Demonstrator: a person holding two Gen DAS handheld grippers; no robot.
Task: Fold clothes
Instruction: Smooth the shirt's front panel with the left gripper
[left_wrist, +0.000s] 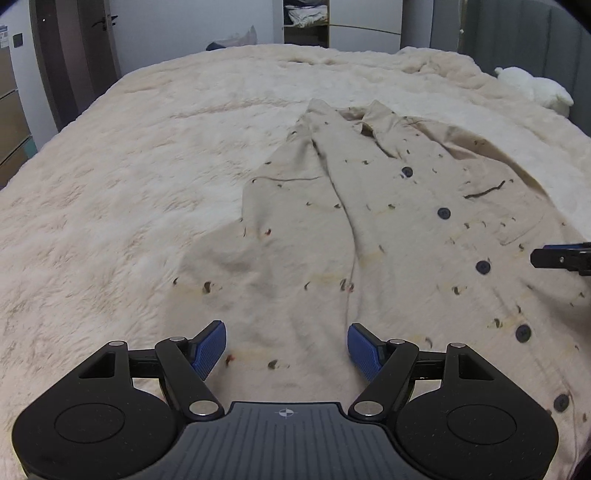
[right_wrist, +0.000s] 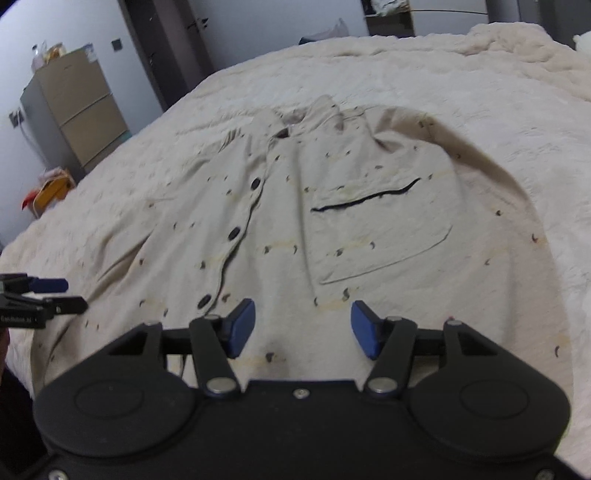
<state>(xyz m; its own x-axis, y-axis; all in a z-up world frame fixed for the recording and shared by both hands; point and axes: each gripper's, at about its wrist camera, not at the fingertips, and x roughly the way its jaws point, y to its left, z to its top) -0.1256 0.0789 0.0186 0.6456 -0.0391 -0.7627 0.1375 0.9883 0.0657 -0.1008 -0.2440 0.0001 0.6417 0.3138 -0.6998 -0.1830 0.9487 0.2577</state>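
A beige button-up shirt (right_wrist: 295, 221) lies front-up on the bed (left_wrist: 110, 184), roughly mid-bed, collar (right_wrist: 306, 110) toward the far edge w/ the wardrobe side, hem toward the near edge where the person stands. Its long axis runs near-to-far, i.e. straight away from both tools. The button row (right_wrist: 236, 232) runs the same way; the chest pocket (right_wrist: 380, 236) sits on the right half.

Left gripper (left_wrist: 286, 345): jaws stand well apart, nothing between the blue pads, nothing held. It hangs over the shirt's left half near the hem, where cloth is already doubled over in a long ridge (left_wrist: 343, 206) running up to the collar. Right gripper (right_wrist: 303, 326): jaws apart too, a bit narrower than the left, also empty; it hangs over the hem area below the pocket, cloth under it but not pinched.

Key relation: shirt lies ahead of and below both tools, lengthwise. The right half w/ its sleeve (right_wrist: 498, 206) spreads flat toward the bed's right edge, so it probably wants folding in next, and the right gripper is clearly nearer to it. The left one is nearer the already-folded side. Probable risk: the fluffy bed cover gets pinched along w/ the thin cloth.
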